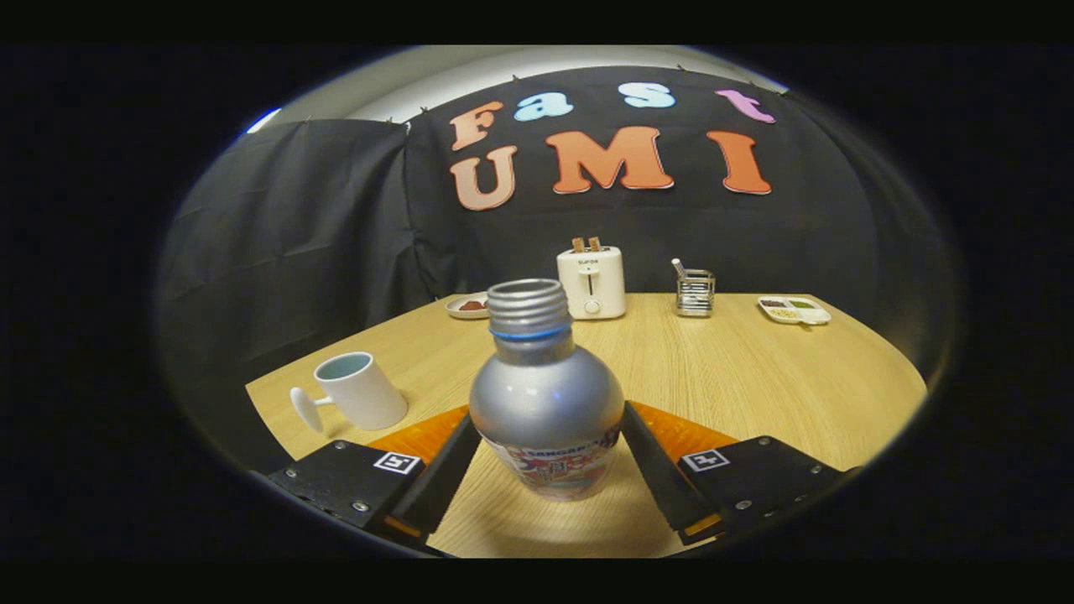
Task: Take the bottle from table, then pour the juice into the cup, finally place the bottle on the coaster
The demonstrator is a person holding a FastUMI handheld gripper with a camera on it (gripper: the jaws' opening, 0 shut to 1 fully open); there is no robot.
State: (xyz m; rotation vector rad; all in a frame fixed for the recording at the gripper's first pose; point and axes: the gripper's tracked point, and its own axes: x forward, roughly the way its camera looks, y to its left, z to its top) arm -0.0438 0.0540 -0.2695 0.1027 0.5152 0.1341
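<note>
- The gripper [545,436] has its two fingers [436,482] clamped on the silver bottle [545,403], one pressing each side of its rounded body, so it is grasping the bottle.
- The bottle stands upright between the fingers, uncapped, with its threaded neck and a blue ring just under the thread.
- Whether the bottle's base touches the wooden table [755,369] or hangs just above it, I cannot tell; a shadow lies right beneath it.
- A printed label wraps the lower part of the bottle; the top line begins with "SANGAR", the rest is too small and curved away to read.
- A white mug [361,390] with a pale blue inside stands on the table just ahead of the left finger, tilted in the lens, its handle turned away from the bottle.
- Beyond the bottle, at the far edge of the table, stands a white toaster [592,282] with two slices of toast sticking out; a small word on its front is too blurred to read.
- Beside the toaster sits a small plate [467,306] with something dark on it.
- On the toaster's other side are a wire holder [695,292] with a utensil in it, and farther along a white divided tray [794,309] of food.
</note>
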